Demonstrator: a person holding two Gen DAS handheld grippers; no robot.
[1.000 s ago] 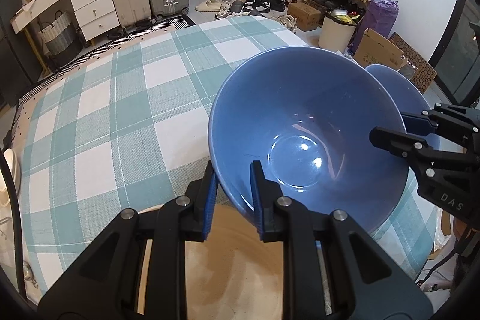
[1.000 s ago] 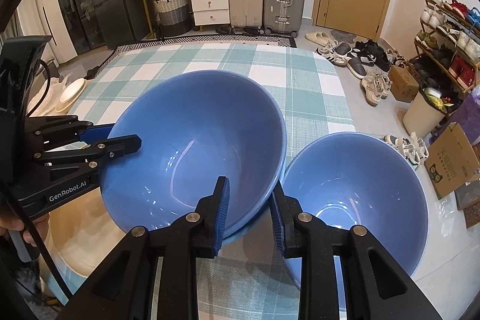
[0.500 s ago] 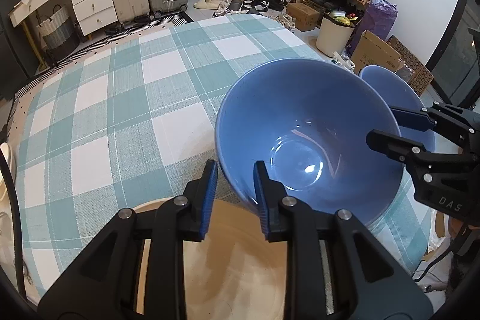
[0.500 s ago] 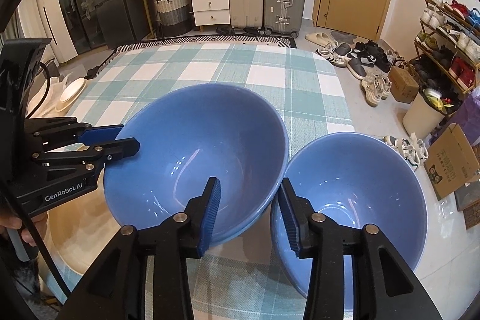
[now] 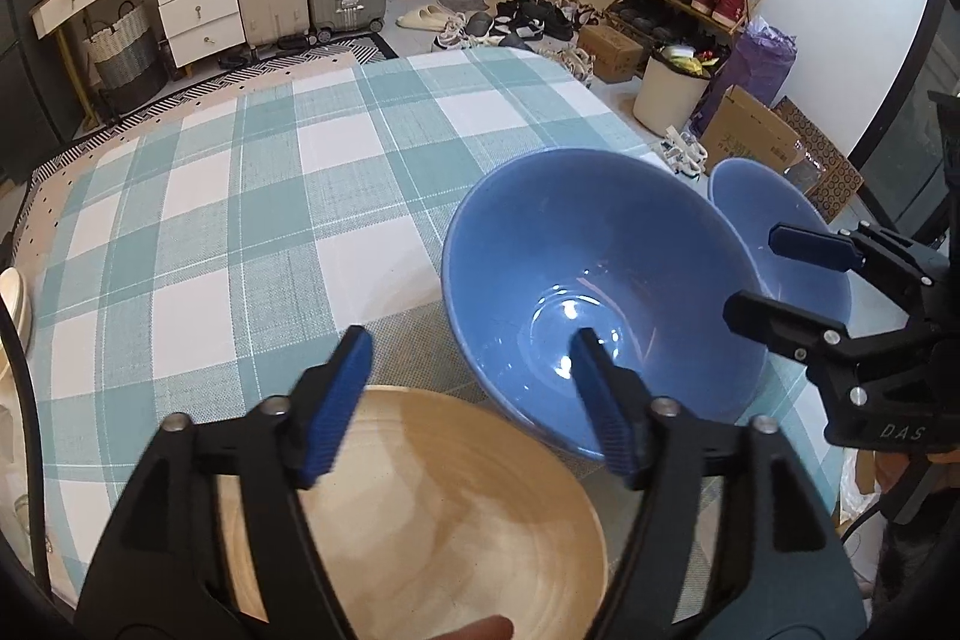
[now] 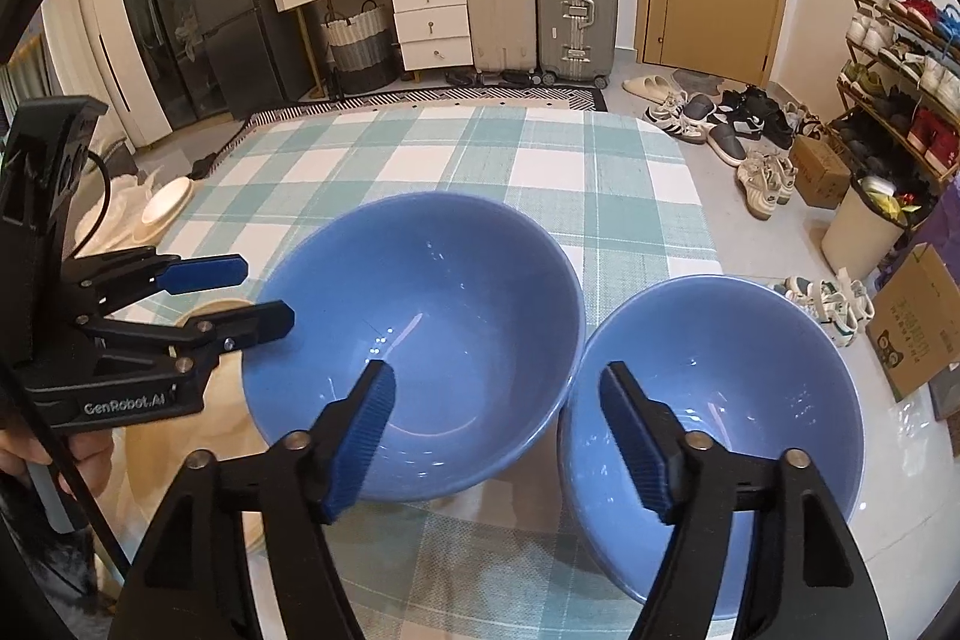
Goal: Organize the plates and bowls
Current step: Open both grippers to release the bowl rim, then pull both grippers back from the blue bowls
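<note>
A large blue bowl (image 5: 600, 292) (image 6: 432, 328) sits on the checked tablecloth (image 5: 240, 220). My left gripper (image 5: 474, 376) (image 6: 252, 292) is opening; the bowl's near left rim lies between its fingers, pads clear of it. My right gripper (image 6: 498, 412) (image 5: 780, 274) is opening too, straddling the bowl's right rim without touching. A second blue bowl (image 6: 720, 400) (image 5: 780, 220) stands just right of the first. A pale wooden plate (image 5: 420, 490) (image 6: 210, 454) lies under my left gripper.
The table's right edge runs close behind the second bowl; shoes and a white bin (image 6: 858, 226) are on the floor below. A white dish (image 6: 171, 208) lies off the table's left side. The far half of the cloth (image 6: 480, 148) holds nothing.
Both grippers went from shut on the large bowl's rim to wide apart. The bowl sank a little and now rests level on the cloth.
</note>
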